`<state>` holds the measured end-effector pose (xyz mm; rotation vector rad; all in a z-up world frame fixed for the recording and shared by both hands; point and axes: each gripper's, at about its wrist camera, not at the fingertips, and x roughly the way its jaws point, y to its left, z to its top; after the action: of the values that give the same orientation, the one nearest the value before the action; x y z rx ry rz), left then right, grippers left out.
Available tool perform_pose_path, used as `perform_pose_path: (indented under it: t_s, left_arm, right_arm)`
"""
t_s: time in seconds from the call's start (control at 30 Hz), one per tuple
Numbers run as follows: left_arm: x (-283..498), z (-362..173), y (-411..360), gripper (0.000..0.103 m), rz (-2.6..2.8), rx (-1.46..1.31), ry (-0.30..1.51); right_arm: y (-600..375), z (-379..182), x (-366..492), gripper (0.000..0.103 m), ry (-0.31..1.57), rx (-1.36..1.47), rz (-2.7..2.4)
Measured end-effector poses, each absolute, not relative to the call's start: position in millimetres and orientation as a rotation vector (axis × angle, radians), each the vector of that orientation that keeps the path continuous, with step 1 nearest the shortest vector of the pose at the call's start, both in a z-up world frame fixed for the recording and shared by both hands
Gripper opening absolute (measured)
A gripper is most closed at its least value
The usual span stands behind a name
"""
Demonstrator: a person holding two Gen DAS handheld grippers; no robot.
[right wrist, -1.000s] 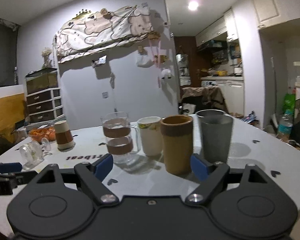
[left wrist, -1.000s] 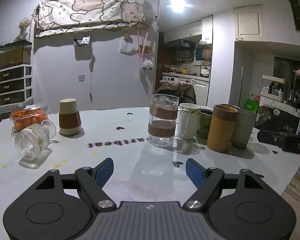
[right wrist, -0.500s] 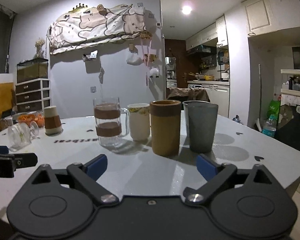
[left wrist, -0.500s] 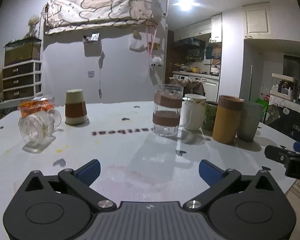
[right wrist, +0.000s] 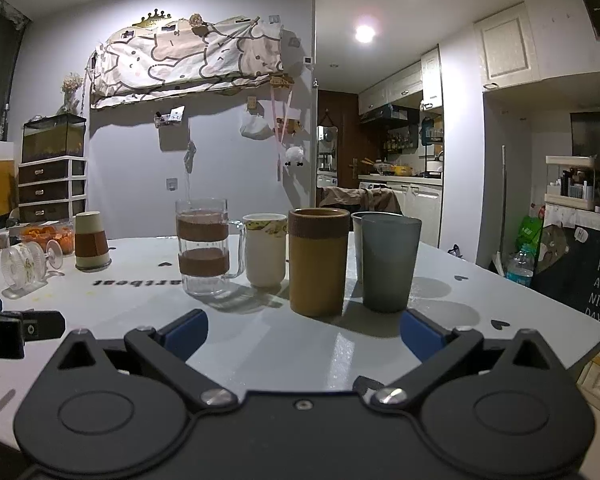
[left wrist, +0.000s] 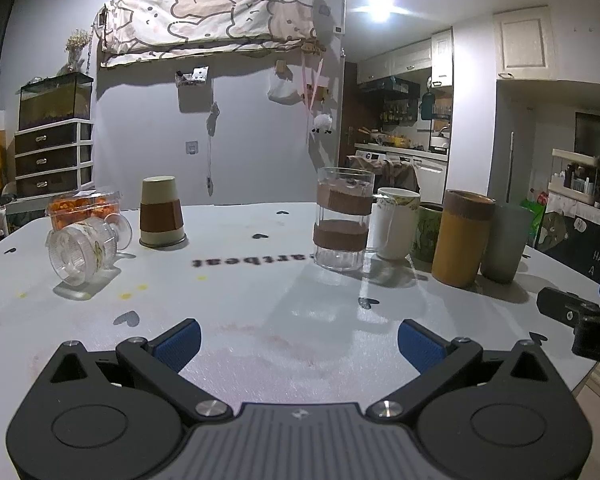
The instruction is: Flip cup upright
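The beige, brown-sleeved paper cup (left wrist: 161, 212) is seen upside down near the surface's (left wrist: 260, 280) far left corner. Both the left gripper (left wrist: 298, 344) and right gripper (right wrist: 304, 332) are held spread, empty. Its sleeve should be gripped gently, avoiding the toppled clear glass goblet (left wrist: 86, 249).

On the white table (left wrist: 260, 280), a box of orange fruit (left wrist: 82, 210) sits at ten o'clock. At one o'clock stand a banded glass mug (left wrist: 343, 224), white mug (left wrist: 396, 224), mustard tumbler (left wrist: 462, 238) and grey tumbler (left wrist: 506, 244), clustered together.
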<state>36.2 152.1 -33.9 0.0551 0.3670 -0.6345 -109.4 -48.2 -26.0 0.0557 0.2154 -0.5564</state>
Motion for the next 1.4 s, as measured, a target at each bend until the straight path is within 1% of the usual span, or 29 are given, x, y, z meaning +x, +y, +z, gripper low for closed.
perform_pose_path:
  t_s: [1.4]
  left_arm:
    - [34.1,-29.1,152.2,0.103,-0.631,0.055,0.348]
  right_arm:
    - [-48.1,-20.3,-112.1,0.103,0.206,0.058,-0.559]
